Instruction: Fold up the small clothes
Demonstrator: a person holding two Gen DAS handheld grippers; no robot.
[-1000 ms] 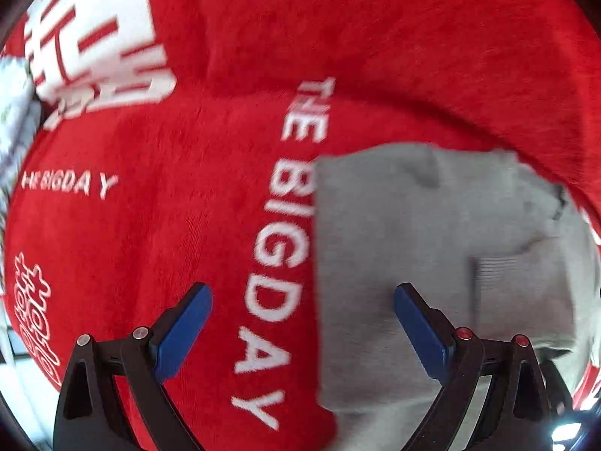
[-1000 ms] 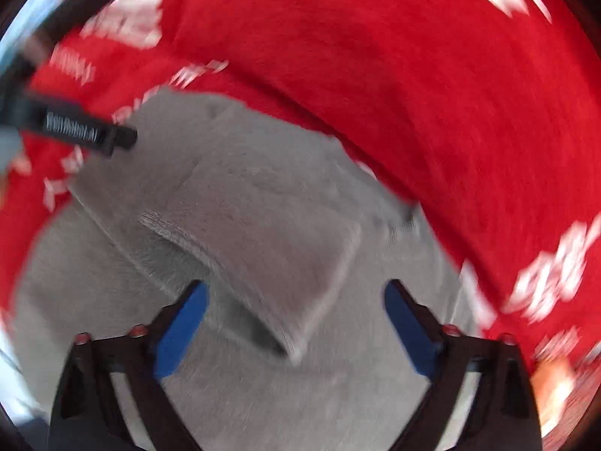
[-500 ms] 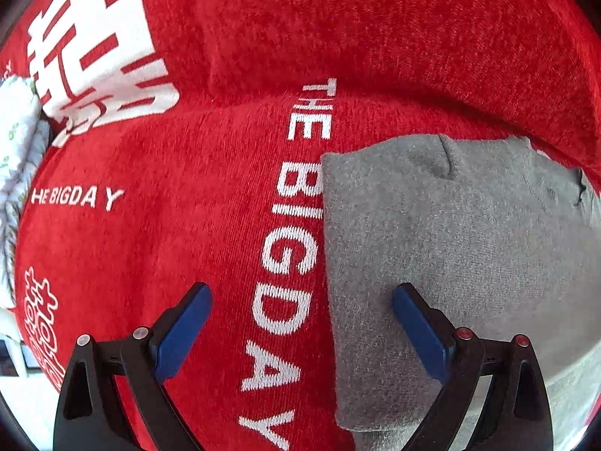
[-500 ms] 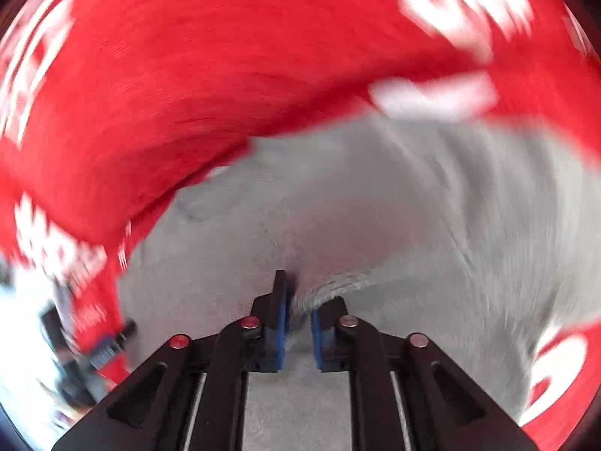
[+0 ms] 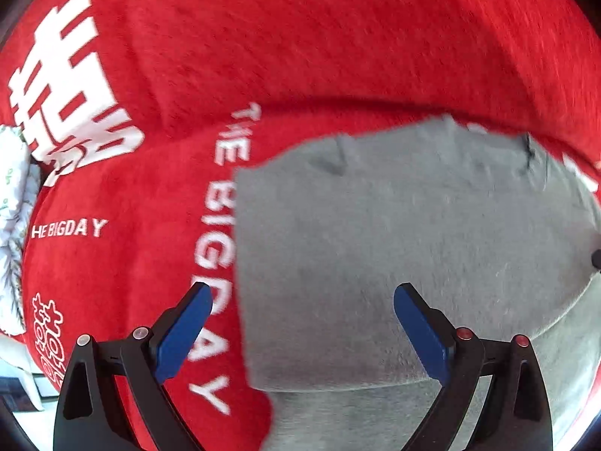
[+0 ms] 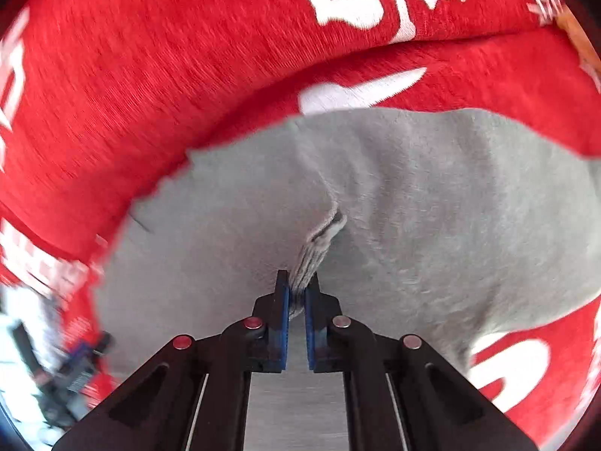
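A red fleece blanket (image 5: pixel 338 45) with white lettering covers nearly the whole surface in both views; a soft ridge runs across the upper third of each frame, and "THE BIGDAY" reads down the middle of the left wrist view; at that view's far left edge a pale patterned cloth (image 5: pixel 11 195) lies beside the blanket, and the lower left corner shows a sliver of bright room, too small to make out.

The grey garment (image 5: pixel 394 248) lies flat on the blanket, filling the centre and right of the left wrist view; its straight left edge runs top to bottom of the frame, and a folded layer ends in an edge across the lower part; which way its long axis runs cannot be told.

The left gripper (image 5: pixel 302 332) hangs above that left edge, blue pads spread wide, nothing between them.

The right gripper (image 6: pixel 296 293) has just closed; its pads sit almost together, pinching a ribbed grey hem (image 6: pixel 319 240) that rises in a small ridge at the centre of the right wrist view.
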